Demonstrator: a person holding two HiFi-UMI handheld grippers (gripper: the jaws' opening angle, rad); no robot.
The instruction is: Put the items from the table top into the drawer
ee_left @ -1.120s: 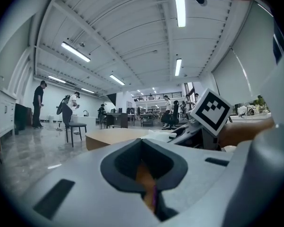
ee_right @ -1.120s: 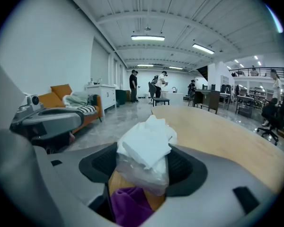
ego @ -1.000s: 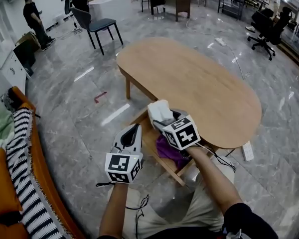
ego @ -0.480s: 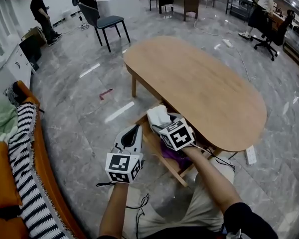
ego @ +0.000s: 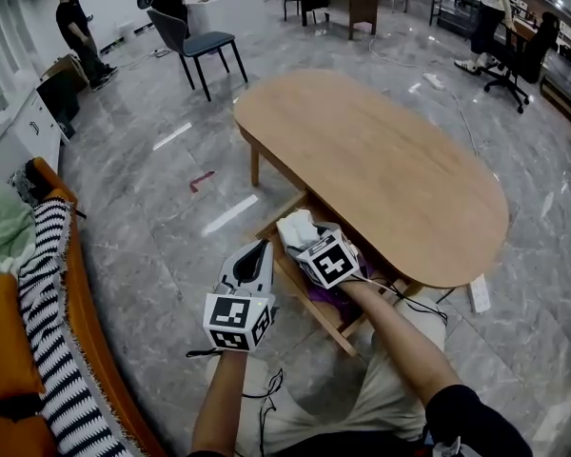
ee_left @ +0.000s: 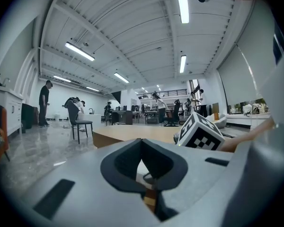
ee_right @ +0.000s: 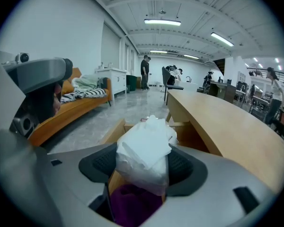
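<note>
Head view: the table (ego: 390,160) top is bare. What looks like the last item, a white bundle (ego: 295,225), is held in the right gripper (ego: 303,241) over the open drawer (ego: 305,301), above a purple cloth (ego: 331,298) lying inside. The left gripper (ego: 255,253) hangs just beside the drawer front.

Left gripper view: its jaws are pressed together with nothing between them. It is best kept clear of the drawer until it is time to push.

Right gripper view: the jaws stand wide, and the pads (ee_right: 183,167) squeeze the bundle from both sides. The sensible move is to lower the bundle onto the cloth, well inside the walls. Then open fully and draw straight back so the soft wrap does not cling. The bundle should sit low enough to pass under the table.
</note>
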